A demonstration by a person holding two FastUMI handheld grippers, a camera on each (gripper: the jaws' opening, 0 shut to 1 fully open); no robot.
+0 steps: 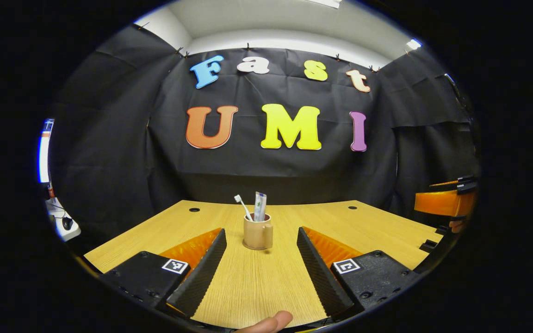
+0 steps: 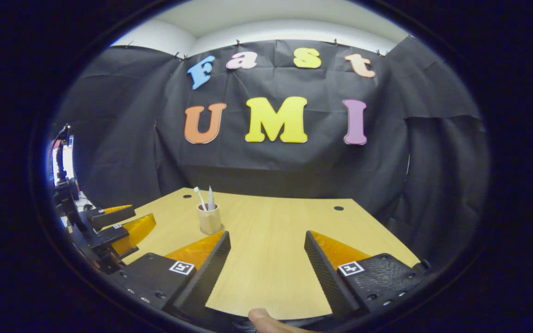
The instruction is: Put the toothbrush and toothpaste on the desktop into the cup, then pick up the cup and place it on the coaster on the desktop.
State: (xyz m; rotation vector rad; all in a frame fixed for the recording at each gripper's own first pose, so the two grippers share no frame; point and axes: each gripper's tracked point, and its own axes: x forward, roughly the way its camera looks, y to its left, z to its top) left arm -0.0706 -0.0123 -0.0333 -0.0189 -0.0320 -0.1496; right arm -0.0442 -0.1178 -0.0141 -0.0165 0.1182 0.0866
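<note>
Your left gripper [image 1: 261, 273] jaws spread wide, empty, facing cup [image 1: 257, 231] on desktop [image 1: 377, 222]. Toothbrush [image 1: 242, 205], toothpaste [image 1: 260, 206] upright inside cup. Your right gripper [image 2: 266, 273] jaws apart, empty.

In the right gripper view, the right gripper [image 2: 266, 270] is seen low over the wooden desktop [image 2: 285, 231], its two fingers spread wide with only bare wood between them. A fingertip [image 2: 262, 318] is seen at the bottom edge. The cup [image 2: 209, 219] stands upright on the far left part of the desktop, with the toothbrush [image 2: 199, 196] and toothpaste [image 2: 211, 197] standing in it. The left gripper [image 2: 125, 222] is seen at the left edge, near the cup but apart from it.
</note>
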